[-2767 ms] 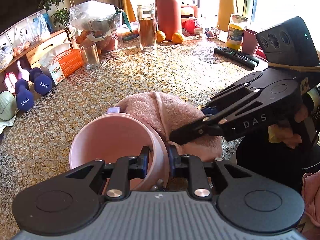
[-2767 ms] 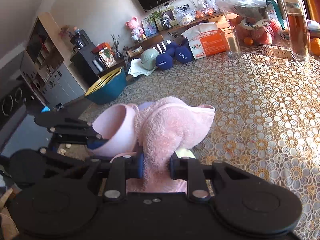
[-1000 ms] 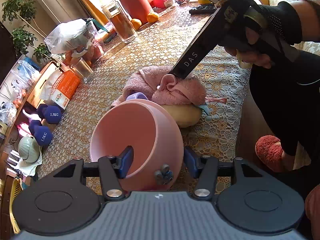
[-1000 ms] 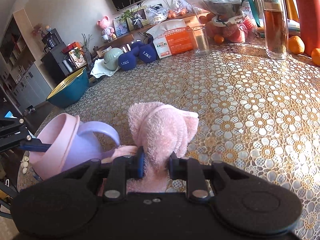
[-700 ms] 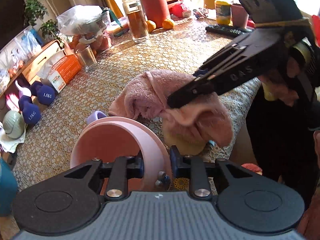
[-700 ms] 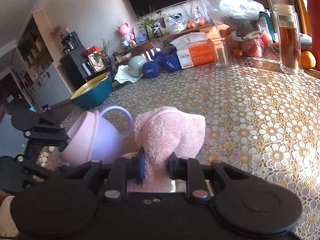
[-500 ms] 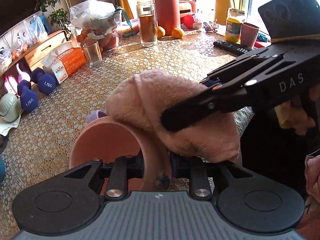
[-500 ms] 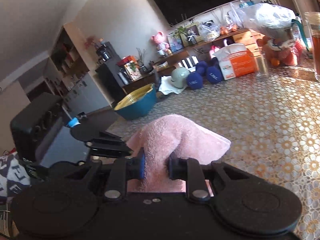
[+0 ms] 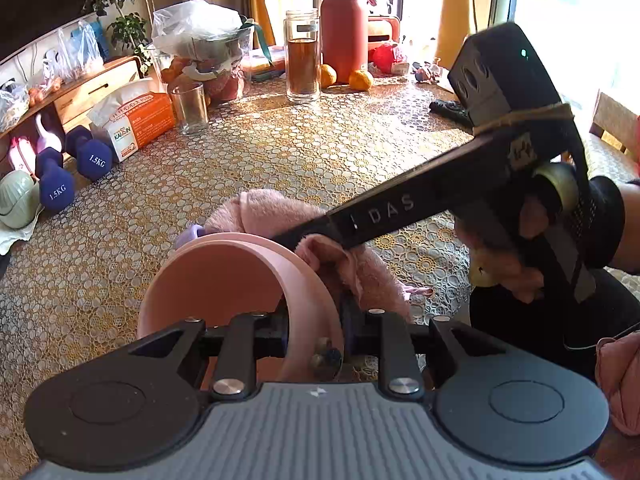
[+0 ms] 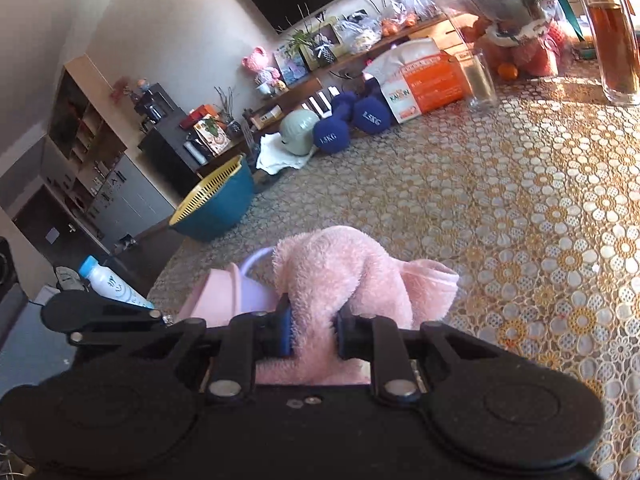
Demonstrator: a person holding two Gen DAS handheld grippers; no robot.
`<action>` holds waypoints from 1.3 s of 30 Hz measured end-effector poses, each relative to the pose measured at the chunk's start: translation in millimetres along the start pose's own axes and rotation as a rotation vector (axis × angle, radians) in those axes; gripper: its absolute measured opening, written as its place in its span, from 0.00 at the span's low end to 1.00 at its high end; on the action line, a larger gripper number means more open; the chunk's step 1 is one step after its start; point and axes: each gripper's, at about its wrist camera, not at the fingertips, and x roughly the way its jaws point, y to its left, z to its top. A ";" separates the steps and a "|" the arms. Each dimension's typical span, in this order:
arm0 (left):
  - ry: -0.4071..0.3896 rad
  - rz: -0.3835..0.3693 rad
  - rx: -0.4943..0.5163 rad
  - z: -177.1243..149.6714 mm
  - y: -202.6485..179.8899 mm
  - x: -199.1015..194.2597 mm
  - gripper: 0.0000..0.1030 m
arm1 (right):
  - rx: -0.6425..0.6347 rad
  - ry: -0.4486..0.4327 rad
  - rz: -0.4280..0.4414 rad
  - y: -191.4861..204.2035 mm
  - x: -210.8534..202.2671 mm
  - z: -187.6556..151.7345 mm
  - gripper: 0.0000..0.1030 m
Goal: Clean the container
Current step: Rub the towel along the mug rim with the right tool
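**Two grippers, one pink cup, one towel at the table's edge**

Nearest the left wrist camera, the left gripper [image 9: 314,330] has its two fingers pinched on the rim wall of one pink cup [image 9: 236,276], held tipped with its open mouth facing the lens, just above the near edge of the lace-patterned table [image 9: 320,152]. One lilac handle [image 9: 191,234] shows at the cup's far side. The right gripper [image 10: 314,330], gripped by a person's hand [image 9: 516,248] in a black sleeve, has its two blue-padded fingers squeezed on one fluffy pink towel [image 10: 348,276], which lies bunched against the outside of the cup's rim on its right side.

Farther across the table stand one empty drinking glass [image 9: 191,108], one orange tissue box [image 9: 136,118] and two blue dumbbells [image 9: 74,172] marked 1.5KG, with one pale green helmet-shaped object [image 9: 16,200] beside them. At the far side are one tall glass bottle of brown liquid [image 9: 302,60], one red flask [image 9: 344,24], two oranges [image 9: 344,78] and one plastic-wrapped fruit bowl [image 9: 204,48]. One black remote [image 9: 448,110] lies to the right. Beyond the table's edge, the right wrist view shows one teal basin with a yellow strainer insert [image 10: 218,200] and one small white bottle with a blue cap [image 10: 112,282].
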 end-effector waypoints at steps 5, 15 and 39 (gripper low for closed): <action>-0.013 -0.006 -0.028 -1.8 5.5 -1.2 0.22 | 0.009 0.044 -0.008 -9.4 2.0 -17.0 0.18; -0.021 -0.009 -0.033 -3.0 5.7 -0.5 0.22 | -0.038 -0.038 0.085 6.0 -56.5 -11.3 0.17; -0.021 0.003 -0.029 1.5 3.9 3.6 0.22 | 0.058 -0.013 0.139 4.6 -3.1 23.9 0.19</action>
